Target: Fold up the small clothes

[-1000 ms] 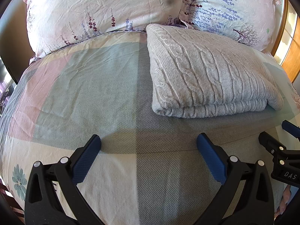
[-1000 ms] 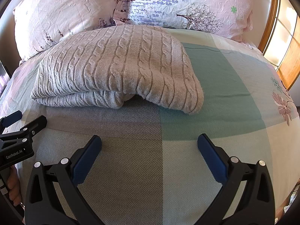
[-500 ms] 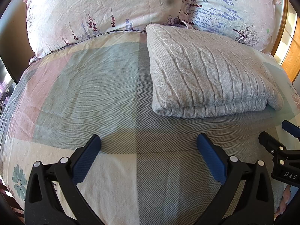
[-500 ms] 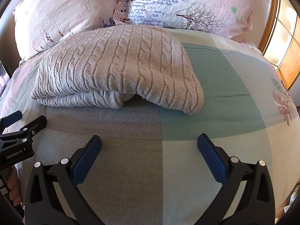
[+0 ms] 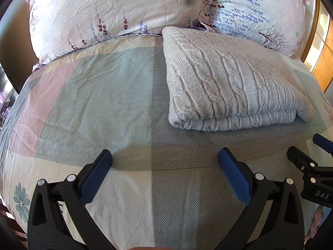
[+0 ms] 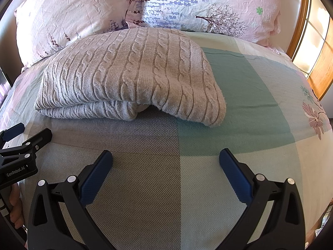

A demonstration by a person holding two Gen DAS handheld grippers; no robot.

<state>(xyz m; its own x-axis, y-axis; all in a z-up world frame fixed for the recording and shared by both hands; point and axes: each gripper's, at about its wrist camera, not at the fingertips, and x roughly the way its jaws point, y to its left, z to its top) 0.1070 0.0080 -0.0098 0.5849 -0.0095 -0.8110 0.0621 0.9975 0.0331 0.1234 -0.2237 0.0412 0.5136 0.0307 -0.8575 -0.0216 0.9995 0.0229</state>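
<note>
A grey cable-knit sweater (image 5: 226, 87) lies folded in a thick rectangle on the bed, its folded layers facing me. It also shows in the right wrist view (image 6: 129, 83), where its right corner droops over the layers beneath. My left gripper (image 5: 165, 156) is open and empty, hovering over the bedspread in front of the sweater's left end. My right gripper (image 6: 165, 156) is open and empty in front of the sweater's right end. Each gripper shows at the edge of the other's view, the right gripper (image 5: 308, 152) and the left gripper (image 6: 27, 135).
The bedspread (image 5: 104, 95) has pastel pink, green and grey blocks with a herringbone weave. Two floral pillows (image 5: 116, 10) (image 6: 208, 6) lean at the head, behind the sweater. A wooden bed frame (image 6: 301, 25) curves along the right side.
</note>
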